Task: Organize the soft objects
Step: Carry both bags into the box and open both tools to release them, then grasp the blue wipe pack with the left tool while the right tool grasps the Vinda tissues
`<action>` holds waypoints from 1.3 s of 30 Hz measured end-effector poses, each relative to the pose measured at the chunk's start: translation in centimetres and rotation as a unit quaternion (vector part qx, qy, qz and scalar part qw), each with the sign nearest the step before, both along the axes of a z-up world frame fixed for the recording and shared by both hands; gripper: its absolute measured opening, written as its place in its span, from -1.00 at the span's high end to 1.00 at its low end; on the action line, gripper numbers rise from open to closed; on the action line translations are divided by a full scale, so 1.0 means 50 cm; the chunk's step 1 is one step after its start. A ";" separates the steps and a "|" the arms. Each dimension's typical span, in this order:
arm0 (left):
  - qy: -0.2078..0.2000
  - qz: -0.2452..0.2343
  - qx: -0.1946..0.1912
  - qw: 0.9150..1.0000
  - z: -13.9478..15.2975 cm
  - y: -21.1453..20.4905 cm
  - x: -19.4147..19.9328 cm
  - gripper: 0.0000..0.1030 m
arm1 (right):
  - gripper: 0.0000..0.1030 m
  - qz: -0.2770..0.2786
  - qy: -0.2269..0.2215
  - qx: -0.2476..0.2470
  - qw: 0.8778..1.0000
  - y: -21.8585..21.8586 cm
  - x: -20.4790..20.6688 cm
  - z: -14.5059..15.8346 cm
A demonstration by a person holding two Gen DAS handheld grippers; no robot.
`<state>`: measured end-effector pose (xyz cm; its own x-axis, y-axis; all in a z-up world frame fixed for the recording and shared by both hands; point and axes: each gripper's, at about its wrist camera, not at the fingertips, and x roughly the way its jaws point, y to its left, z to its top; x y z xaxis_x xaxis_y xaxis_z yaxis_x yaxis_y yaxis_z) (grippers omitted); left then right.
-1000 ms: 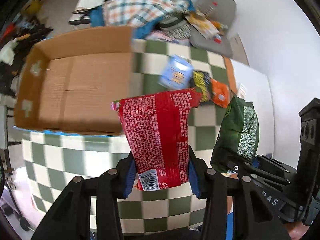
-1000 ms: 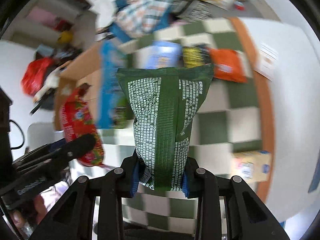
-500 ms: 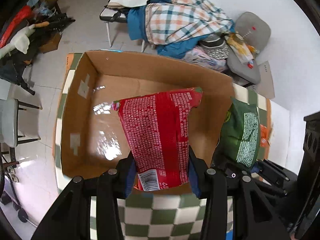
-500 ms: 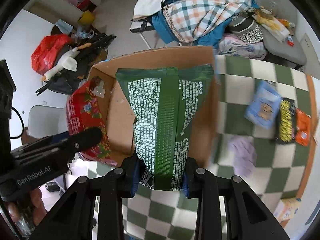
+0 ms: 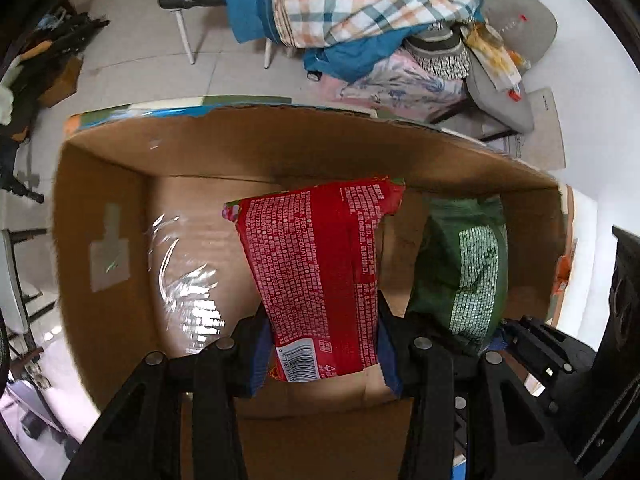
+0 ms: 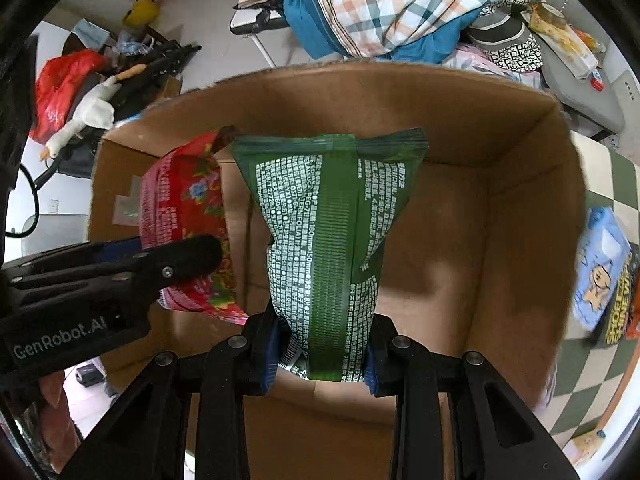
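My left gripper (image 5: pixel 320 344) is shut on a red snack bag (image 5: pixel 316 272) and holds it inside the open cardboard box (image 5: pixel 100 216). My right gripper (image 6: pixel 320 352) is shut on a green snack bag (image 6: pixel 324 240), also held inside the box (image 6: pixel 520 208). In the left wrist view the green bag (image 5: pixel 464 268) hangs to the right of the red one. In the right wrist view the red bag (image 6: pixel 188 200) and the left gripper (image 6: pixel 120 276) are at the left. The box floor shows shiny tape (image 5: pixel 188 280).
The box stands on a green-and-white checked table (image 6: pixel 616 184). A blue packet (image 6: pixel 600 264) and a yellow-black packet (image 6: pixel 620 312) lie on the table to the right. Behind the box are chairs piled with plaid cloth (image 5: pixel 360 4) and clothes.
Both grippers have moved forward and down from over the table into the box, each still holding its bag. The box now fills both views.
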<state>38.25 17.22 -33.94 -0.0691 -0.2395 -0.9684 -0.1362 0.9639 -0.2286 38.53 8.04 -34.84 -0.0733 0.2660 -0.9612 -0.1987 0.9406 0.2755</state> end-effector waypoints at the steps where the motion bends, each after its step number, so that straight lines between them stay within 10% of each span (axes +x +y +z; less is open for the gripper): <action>1: 0.006 -0.006 0.004 1.000 -0.008 -0.002 0.005 0.16 | 0.33 -0.001 0.000 -0.002 1.000 0.001 0.007 -0.011; 6: 0.012 -0.004 0.013 1.000 -0.014 -0.001 0.009 0.12 | -0.04 0.000 0.006 -0.016 1.000 0.006 0.030 -0.052; 11: -0.017 -0.013 0.043 0.999 0.015 -0.003 -0.006 -0.63 | -0.45 0.001 0.001 -0.031 1.000 -0.002 0.027 -0.040; 16: -0.040 0.001 0.055 0.998 0.046 0.013 -0.046 -0.95 | -0.76 -0.004 0.002 -0.041 0.999 -0.012 0.008 -0.015; 39: -0.150 0.033 0.110 0.982 0.227 0.002 -0.283 -0.96 | -1.00 -0.019 -0.092 -0.076 0.993 -0.059 -0.208 0.178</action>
<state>24.12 17.32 -22.58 0.2349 -0.0172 -0.9719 -0.1580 0.9859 -0.0556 28.13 5.12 -25.94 0.1153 0.1170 -0.9864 -0.1962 0.9762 0.0929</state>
